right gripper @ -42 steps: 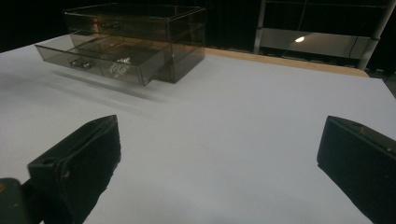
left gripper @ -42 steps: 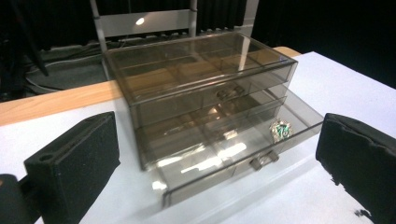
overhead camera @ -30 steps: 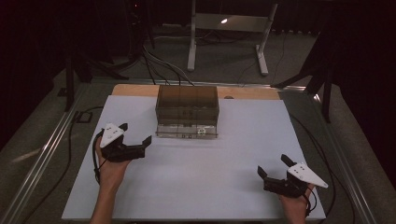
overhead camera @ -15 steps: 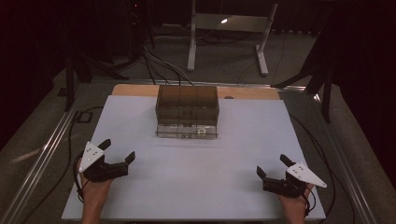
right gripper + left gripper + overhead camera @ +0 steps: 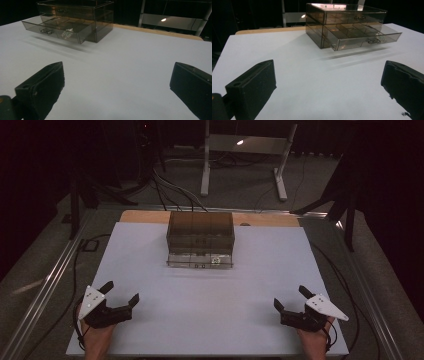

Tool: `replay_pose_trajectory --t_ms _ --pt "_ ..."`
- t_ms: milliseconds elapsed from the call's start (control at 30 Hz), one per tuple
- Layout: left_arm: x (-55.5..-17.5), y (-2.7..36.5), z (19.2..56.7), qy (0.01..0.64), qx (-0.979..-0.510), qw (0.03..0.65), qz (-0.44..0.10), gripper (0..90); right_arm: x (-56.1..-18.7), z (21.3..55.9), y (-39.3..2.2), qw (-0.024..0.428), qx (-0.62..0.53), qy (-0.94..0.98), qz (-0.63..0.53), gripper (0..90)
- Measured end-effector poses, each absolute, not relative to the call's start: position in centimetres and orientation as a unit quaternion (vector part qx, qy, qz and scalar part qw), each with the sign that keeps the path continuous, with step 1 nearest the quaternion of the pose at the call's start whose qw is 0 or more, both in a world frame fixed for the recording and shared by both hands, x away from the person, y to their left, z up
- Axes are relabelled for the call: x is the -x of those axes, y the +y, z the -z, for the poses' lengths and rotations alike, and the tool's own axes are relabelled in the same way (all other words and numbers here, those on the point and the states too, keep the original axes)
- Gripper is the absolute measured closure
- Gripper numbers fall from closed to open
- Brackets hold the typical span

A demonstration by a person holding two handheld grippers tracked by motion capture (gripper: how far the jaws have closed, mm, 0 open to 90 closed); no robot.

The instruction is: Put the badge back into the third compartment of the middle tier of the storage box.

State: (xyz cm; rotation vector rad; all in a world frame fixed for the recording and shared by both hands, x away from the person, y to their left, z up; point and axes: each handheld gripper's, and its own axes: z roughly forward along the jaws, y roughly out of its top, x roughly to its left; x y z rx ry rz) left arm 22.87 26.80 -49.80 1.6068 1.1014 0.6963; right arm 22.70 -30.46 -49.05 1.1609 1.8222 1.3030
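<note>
Probably a lab: dark room, white tabletop point(image 5: 210, 295), floor cables point(image 5: 167, 185), metal stand point(image 5: 245, 150).

At the lower left of the high view, the left gripper point(image 5: 120, 293) is showing a black body with two stubby black jaws and a pale grey three-cornered plate on top, dotted with small dark screws; a thin black cable is looping beside it. At the lower right, the right gripper point(image 5: 290, 298) is wearing the same black body and grey plate, its black cable trailing along the hand. In the gripper views the jaws are appearing as blocky matte-black pads, each left one bearing a small round hole
</note>
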Motion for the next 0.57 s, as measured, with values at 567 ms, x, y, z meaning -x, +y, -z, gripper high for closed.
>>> replay_pose_trajectory --t_ms 567 --pt "-22.99 26.49 50.37 0.464 -0.67 0.507 -0.283 0.7 -23.47 49.72 -30.49 0.287 -0.451 0.704 -0.468 0.0"
